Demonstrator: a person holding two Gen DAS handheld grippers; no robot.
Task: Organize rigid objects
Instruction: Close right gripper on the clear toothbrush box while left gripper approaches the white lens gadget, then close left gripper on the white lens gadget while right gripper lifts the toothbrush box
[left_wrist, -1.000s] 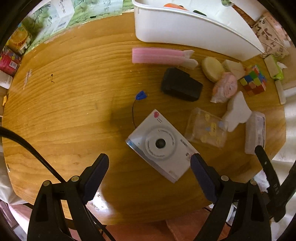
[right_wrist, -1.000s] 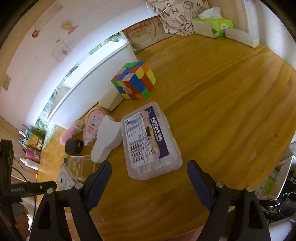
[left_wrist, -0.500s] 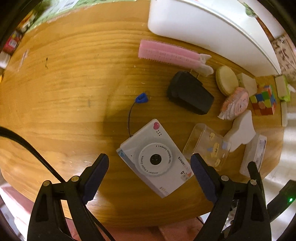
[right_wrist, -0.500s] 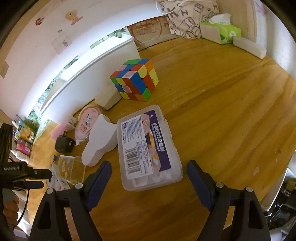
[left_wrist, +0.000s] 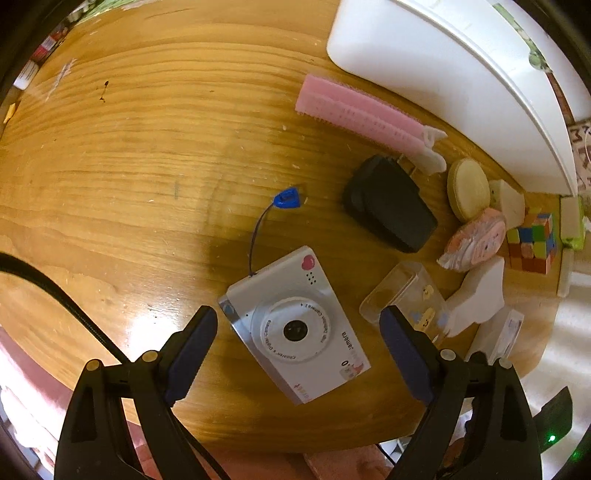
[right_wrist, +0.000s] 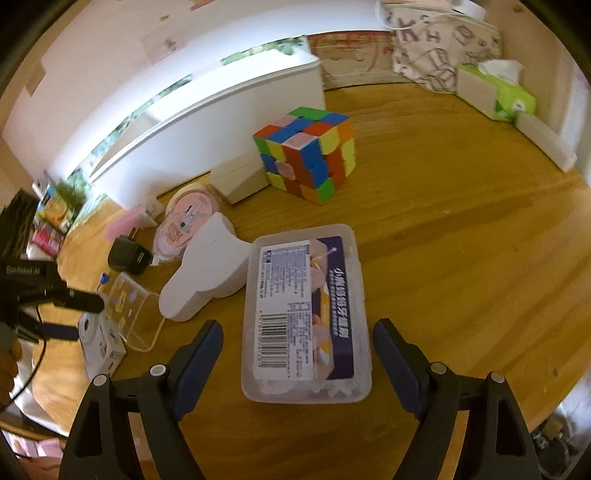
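1. Left wrist view: the left tongs (left_wrist: 297, 345) stand wide, empty, pointing almost straight down over the camera (left_wrist: 295, 325), which lies lens-up on the surface (left_wrist: 147, 147) near its front edge, set askew between the two pads without touching either.
2. Right wrist view: the right tongs (right_wrist: 297, 360) also stand wide and empty, straddling the near end of the clear box (right_wrist: 306, 317); that box lies flat, label up, with the white block (right_wrist: 207, 277) just beside it.
3. Farther back lie the cube (right_wrist: 306, 158), a black adapter (left_wrist: 388, 214) and a pink comb (left_wrist: 354, 110), all near the white bin (left_wrist: 443, 62) along the far side.
4. Step in hand, as I judge it: both tongs are lining up for a pick, one on the camera, one on the box; nothing is gripped yet.
5. Next move: each needs to sink until the pads flank the sides, then close. The camera sits diagonal, so the left tongs likely need squaring to its short sides first.
6. The bin looks like the probable destination.
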